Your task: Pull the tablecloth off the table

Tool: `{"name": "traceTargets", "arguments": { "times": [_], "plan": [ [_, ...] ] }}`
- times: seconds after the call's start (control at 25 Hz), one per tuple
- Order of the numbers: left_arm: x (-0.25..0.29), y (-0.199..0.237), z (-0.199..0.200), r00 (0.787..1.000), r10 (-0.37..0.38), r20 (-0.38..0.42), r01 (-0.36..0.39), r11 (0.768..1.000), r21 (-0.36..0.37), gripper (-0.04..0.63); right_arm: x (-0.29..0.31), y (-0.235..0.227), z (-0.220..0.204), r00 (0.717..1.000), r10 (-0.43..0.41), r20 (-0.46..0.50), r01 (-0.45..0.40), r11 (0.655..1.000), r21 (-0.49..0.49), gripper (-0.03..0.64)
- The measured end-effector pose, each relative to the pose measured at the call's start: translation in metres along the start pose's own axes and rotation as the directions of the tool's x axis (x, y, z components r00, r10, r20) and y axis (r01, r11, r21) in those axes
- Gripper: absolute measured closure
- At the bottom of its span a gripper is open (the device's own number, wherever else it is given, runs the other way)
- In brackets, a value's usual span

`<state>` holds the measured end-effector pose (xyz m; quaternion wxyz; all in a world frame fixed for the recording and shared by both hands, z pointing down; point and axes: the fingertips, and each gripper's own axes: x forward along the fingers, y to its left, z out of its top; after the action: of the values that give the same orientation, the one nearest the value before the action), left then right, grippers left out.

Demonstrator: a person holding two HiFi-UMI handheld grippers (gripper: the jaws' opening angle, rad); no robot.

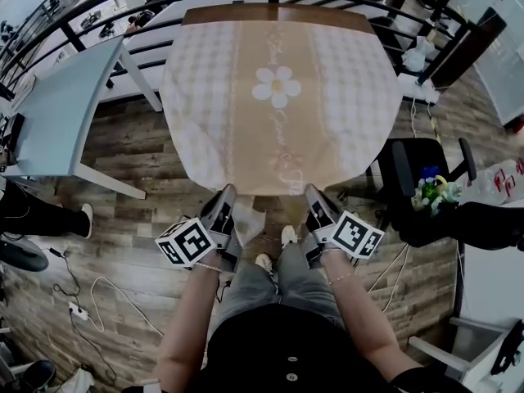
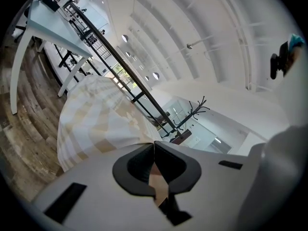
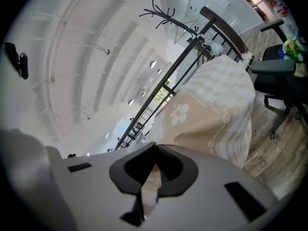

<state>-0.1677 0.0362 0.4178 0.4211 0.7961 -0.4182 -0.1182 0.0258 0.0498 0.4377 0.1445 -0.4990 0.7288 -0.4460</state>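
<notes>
A beige tablecloth (image 1: 278,97) with a white flower and checked side bands covers a wooden table (image 1: 270,11), its near edge hanging over the front. My left gripper (image 1: 226,195) is shut on the cloth's near hem at the left. My right gripper (image 1: 313,195) is shut on the hem at the right. In the left gripper view the tablecloth (image 2: 96,124) stretches away from the left gripper (image 2: 154,146), with a strip of fabric pinched between the pads. In the right gripper view the tablecloth (image 3: 207,119) runs from the right gripper (image 3: 155,150) up over the table.
A black railing (image 1: 164,23) runs behind the table. A pale blue table (image 1: 65,105) stands at the left, a black office chair (image 1: 426,170) with flowers at the right. Cables (image 1: 106,293) lie on the wooden floor. A person's legs and shoes (image 1: 274,256) are below the grippers.
</notes>
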Motion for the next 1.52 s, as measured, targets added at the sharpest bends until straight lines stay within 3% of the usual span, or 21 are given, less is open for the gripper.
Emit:
{"name": "traceTargets", "arguments": {
  "times": [0.76,1.16,1.32,1.52],
  "plan": [
    [-0.078,-0.047,-0.057,0.995,0.056,0.083,-0.056,0.998,0.004,0.580,-0.084,0.009,-0.038,0.994,0.077,-0.074,-0.076,0.997,0.014,0.591],
    [-0.103,-0.065,-0.064,0.992,0.041,0.115,-0.045,0.999,0.031,0.580,-0.105,0.014,-0.055,0.991,0.091,-0.098,-0.090,0.996,0.016,0.591],
    [-0.103,-0.069,-0.063,0.993,0.036,0.116,-0.041,0.998,0.041,0.580,-0.107,0.013,-0.055,0.991,0.084,-0.102,-0.083,0.996,0.015,0.591],
    [-0.106,-0.053,-0.071,0.992,0.092,0.088,-0.094,0.995,0.017,0.580,-0.106,0.016,-0.058,0.990,0.088,-0.111,-0.089,0.996,0.000,0.589]
  ]
}}
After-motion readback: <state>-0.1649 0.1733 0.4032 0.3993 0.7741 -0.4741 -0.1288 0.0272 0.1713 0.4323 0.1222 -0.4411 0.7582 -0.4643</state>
